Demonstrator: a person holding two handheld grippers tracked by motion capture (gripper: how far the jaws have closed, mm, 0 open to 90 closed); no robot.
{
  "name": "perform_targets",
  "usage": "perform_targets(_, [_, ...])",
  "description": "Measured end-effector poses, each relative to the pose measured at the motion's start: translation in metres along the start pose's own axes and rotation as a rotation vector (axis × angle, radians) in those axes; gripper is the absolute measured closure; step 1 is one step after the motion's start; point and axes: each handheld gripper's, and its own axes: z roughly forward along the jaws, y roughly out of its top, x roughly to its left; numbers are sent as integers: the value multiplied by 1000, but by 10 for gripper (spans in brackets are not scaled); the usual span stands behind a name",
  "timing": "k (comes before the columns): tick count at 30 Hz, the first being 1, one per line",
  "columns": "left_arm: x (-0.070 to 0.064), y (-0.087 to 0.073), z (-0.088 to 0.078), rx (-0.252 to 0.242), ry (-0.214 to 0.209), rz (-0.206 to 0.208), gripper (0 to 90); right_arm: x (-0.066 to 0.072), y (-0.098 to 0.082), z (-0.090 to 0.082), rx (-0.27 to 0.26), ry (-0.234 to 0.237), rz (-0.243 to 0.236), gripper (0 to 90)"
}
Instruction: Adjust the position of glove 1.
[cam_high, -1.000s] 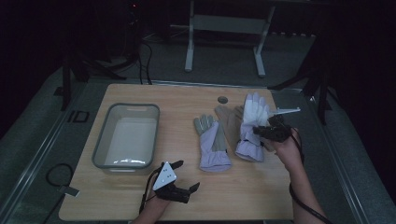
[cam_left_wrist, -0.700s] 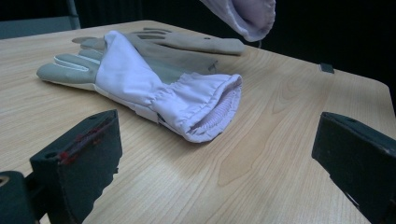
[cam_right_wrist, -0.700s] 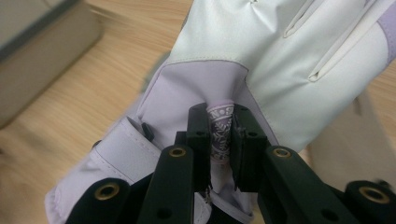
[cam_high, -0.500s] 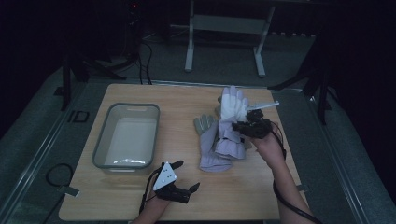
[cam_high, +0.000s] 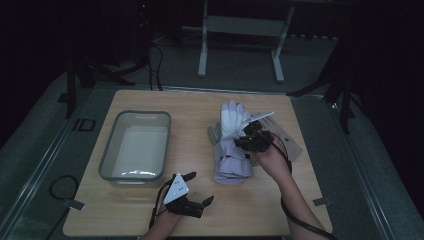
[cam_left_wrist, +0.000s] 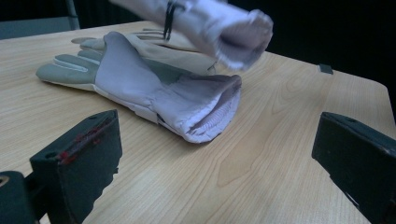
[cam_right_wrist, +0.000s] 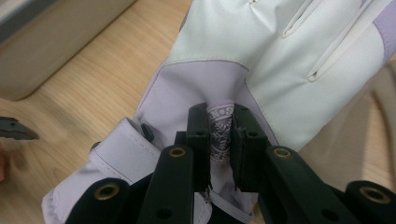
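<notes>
My right gripper (cam_high: 248, 141) is shut on a pinch of lavender fabric at the back of a white and lavender glove (cam_high: 231, 119) and holds it above the table; in the right gripper view its jaws (cam_right_wrist: 219, 119) squeeze a patterned fold of the glove (cam_right_wrist: 285, 51). Under it a second lavender glove with grey fingers (cam_high: 230, 167) lies flat, cuff toward me. My left gripper (cam_high: 200, 188) rests near the table's front edge with its jaws wide apart and nothing between them (cam_left_wrist: 215, 154), facing the lying glove's open cuff (cam_left_wrist: 201, 112). The held glove's cuff (cam_left_wrist: 233, 28) hangs above.
A grey plastic bin (cam_high: 107, 155) stands on the left half of the wooden table (cam_high: 190, 110). A tan piece of leather or glove (cam_high: 290, 144) lies right of the gloves. A metal stand (cam_high: 240, 25) is on the floor beyond the far edge.
My right gripper has carried the white and lavender glove leftward, from beside the lying glove to over it. The left gripper has stayed put.
</notes>
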Motion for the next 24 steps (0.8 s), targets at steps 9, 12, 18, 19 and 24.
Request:
perform_targets(9, [0,0,0,0,-1,2,17,-1,-8,42,71,-15,17,789])
perform_targets(12, [0,0,0,1,0,4,17,0,-10,50,80,-22,15,773])
perform_targets(18, [0,0,0,0,0,3,17,-1,-17,61,69,-7,8,627])
perform_targets(19, [0,0,0,0,-1,1,17,0,-18,63,78,-5,7,621])
perform_targets(24, [0,0,0,-2,1,2,17,-1,-24,66,72,10,16,615])
